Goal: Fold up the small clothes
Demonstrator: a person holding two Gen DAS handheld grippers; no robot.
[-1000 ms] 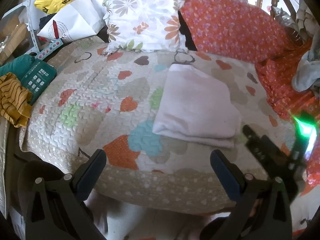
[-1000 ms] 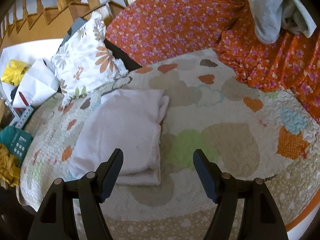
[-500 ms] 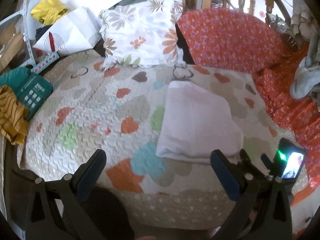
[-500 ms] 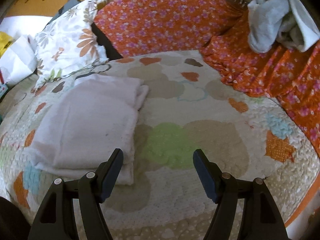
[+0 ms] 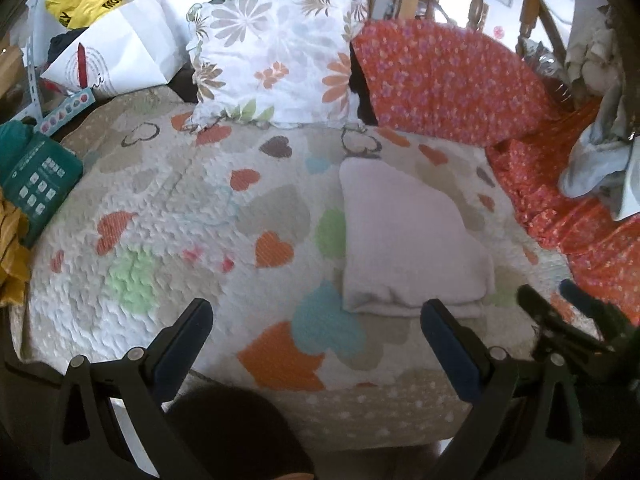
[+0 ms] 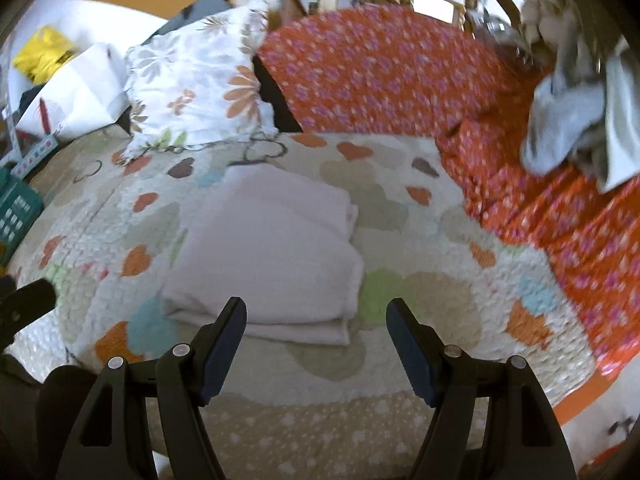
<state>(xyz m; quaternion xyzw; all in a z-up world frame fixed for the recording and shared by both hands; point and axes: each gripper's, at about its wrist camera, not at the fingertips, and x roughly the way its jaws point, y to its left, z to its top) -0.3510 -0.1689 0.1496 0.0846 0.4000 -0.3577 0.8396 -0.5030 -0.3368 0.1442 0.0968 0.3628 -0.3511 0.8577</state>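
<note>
A folded white cloth (image 5: pixel 408 248) lies flat on the heart-patterned quilt (image 5: pixel 168 216); it also shows in the right wrist view (image 6: pixel 276 260). My left gripper (image 5: pixel 316 320) is open and empty, near the quilt's front edge, with the cloth ahead and to its right. My right gripper (image 6: pixel 316 320) is open and empty, just short of the cloth's near edge. The right gripper's fingers (image 5: pixel 536 308) show at the lower right of the left wrist view.
A floral pillow (image 5: pixel 276 64) and an orange flowered cushion (image 5: pixel 448 84) stand at the back. Orange flowered fabric (image 6: pixel 560 216) with grey clothes (image 6: pixel 576 120) lies to the right. A white bag (image 5: pixel 116 52), a teal box (image 5: pixel 36 184) and a yellow striped garment (image 5: pixel 10 256) sit at the left.
Both grippers have pulled back from the cloth and lifted a little, staying open. The right wrist view has swung left, so the cloth sits nearer its centre.
</note>
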